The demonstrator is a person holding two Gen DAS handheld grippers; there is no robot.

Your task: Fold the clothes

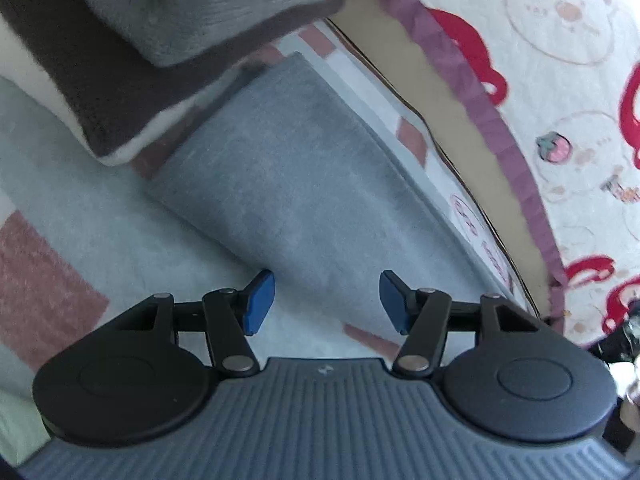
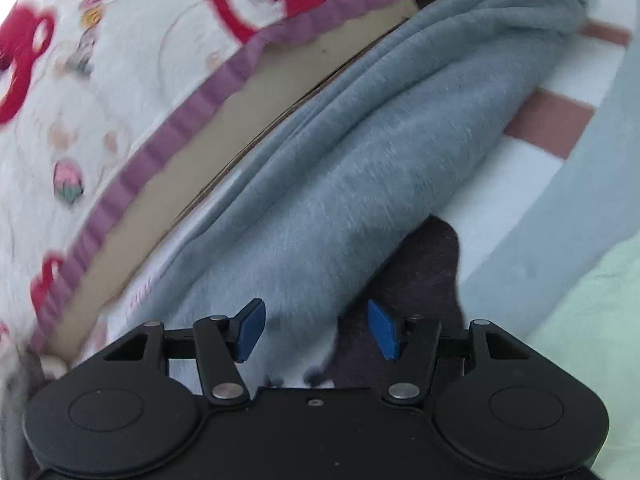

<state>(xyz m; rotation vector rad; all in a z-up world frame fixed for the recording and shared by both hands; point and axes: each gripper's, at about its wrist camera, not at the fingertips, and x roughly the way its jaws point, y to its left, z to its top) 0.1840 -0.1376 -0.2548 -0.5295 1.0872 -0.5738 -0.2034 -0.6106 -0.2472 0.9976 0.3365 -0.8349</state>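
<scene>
Left gripper (image 1: 327,302): jaws stand apart, blue pads (image 1: 260,300) facing each other with nothing between them; it hangs above the bed surface and holds nothing.

Right gripper (image 2: 316,330): jaws likewise apart, blue pads clear of any cloth; the grey fabric lies below and beyond them, not pinched.

Landmark: the grey garment (image 2: 360,152), a soft fleecy piece, taken here as the reference for everything else.

Grey garment, right wrist view: it lies in long lengthwise folds running from just ahead of the gripper up toward the top right corner, bunched thicker at the far end.

Grey garment, left wrist view: a flat, smooth-edged grey panel (image 1: 296,168) stretches from just beyond the gripper toward the upper left (whether it is the same piece as the folded cloth in the other view cannot be told).

Dark cloth (image 2: 416,280): a dark purplish-brown piece touching the near edge of the grey garment, partly under it, just ahead of the right gripper.

Stacked fabric (image 1: 168,12): at the far end of the grey panel, a grey ribbed piece lies on a dark brown one, with a white edge beneath.

Sheet (image 1: 80,216): pale blue with reddish-brown blocks, under the grey garment on all sides.

Quilt (image 2: 100,80): white, printed in red shapes and small strawberries, with a purple border; it lies beside the grey garment's long edge, a tan strip (image 2: 240,120) between them.

Pale green cloth (image 2: 580,320): on the side of the grey garment away from the quilt.
</scene>
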